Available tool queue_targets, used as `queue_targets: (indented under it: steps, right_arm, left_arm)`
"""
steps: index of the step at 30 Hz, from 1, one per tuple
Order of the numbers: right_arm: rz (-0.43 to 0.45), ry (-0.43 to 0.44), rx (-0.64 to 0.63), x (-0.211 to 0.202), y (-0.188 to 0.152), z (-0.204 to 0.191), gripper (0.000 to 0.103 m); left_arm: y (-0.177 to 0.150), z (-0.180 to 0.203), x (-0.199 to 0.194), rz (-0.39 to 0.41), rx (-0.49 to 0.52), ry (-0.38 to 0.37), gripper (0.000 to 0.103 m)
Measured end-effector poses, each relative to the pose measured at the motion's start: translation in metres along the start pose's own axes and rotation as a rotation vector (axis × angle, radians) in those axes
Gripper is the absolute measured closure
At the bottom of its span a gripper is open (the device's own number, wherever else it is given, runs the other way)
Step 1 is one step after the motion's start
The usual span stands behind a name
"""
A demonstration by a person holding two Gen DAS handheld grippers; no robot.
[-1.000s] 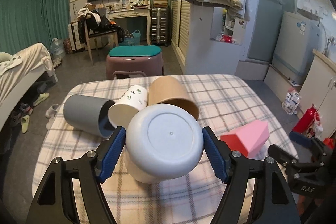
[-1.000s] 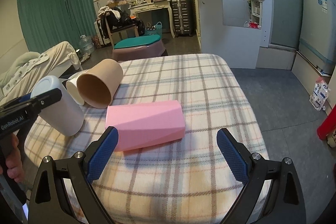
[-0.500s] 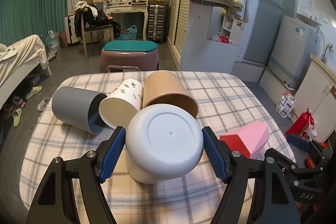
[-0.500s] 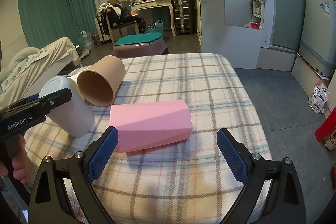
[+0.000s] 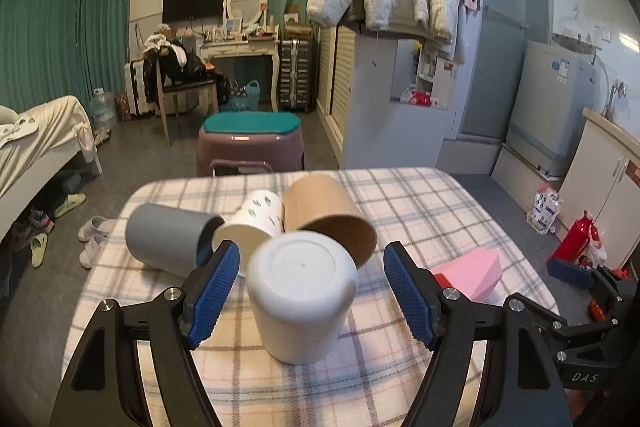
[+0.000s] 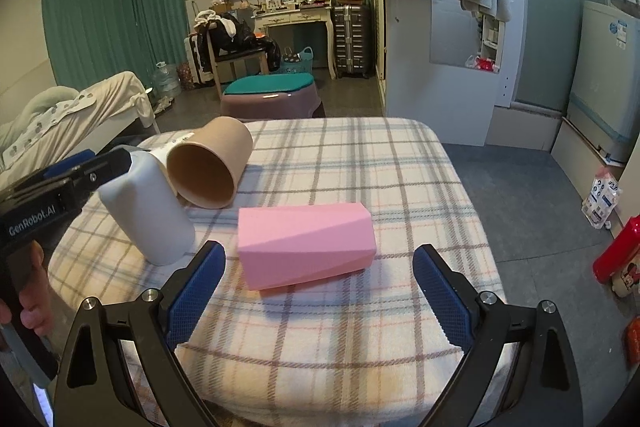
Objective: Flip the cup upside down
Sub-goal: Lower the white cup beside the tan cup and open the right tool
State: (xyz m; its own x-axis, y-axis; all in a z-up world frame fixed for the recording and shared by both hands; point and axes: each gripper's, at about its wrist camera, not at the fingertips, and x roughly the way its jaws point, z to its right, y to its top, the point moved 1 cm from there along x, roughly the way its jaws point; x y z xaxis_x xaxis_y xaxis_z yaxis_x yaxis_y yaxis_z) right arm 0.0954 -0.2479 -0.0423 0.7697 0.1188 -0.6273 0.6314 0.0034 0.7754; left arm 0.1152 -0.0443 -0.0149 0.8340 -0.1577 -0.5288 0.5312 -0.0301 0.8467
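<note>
A white cup (image 5: 302, 297) stands upside down on the plaid tablecloth (image 5: 420, 211), its flat base facing up; it also shows in the right wrist view (image 6: 148, 209). My left gripper (image 5: 312, 291) is open, its blue pads clear of the cup on both sides. Behind it lie a grey cup (image 5: 166, 245), a cream patterned cup (image 5: 252, 223) and a brown cup (image 5: 326, 213) on their sides. My right gripper (image 6: 320, 293) is open and empty, near a pink block (image 6: 304, 245).
The pink block also shows in the left wrist view (image 5: 472, 273) at the table's right side. A purple stool with a teal top (image 5: 250, 141) stands beyond the far table edge. A bed (image 5: 36, 139) is at the left, cabinets at the right.
My left gripper has opened and let go of the white cup, which now stands upside down on the cloth. The gripper has drawn back a little. The right gripper has barely moved.
</note>
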Motion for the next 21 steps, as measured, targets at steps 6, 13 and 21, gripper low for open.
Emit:
queue_targets:
  steps: [6, 13, 21]
  right_arm:
    - [0.035, -0.006, -0.025, -0.022, 0.002, -0.011, 0.008]
    - [0.096, -0.003, -0.067, -0.055, 0.005, -0.033, 0.008]
    - [0.16, 0.0, -0.097, -0.087, 0.002, -0.058, 0.008]
  left_arm:
    - [0.007, -0.007, -0.028, 0.059, -0.004, 0.013, 0.025]
    - [0.007, -0.011, -0.063, 0.121, 0.013, 0.037, 0.025]
    - [-0.003, -0.012, -0.096, 0.166, 0.019, 0.043, 0.025]
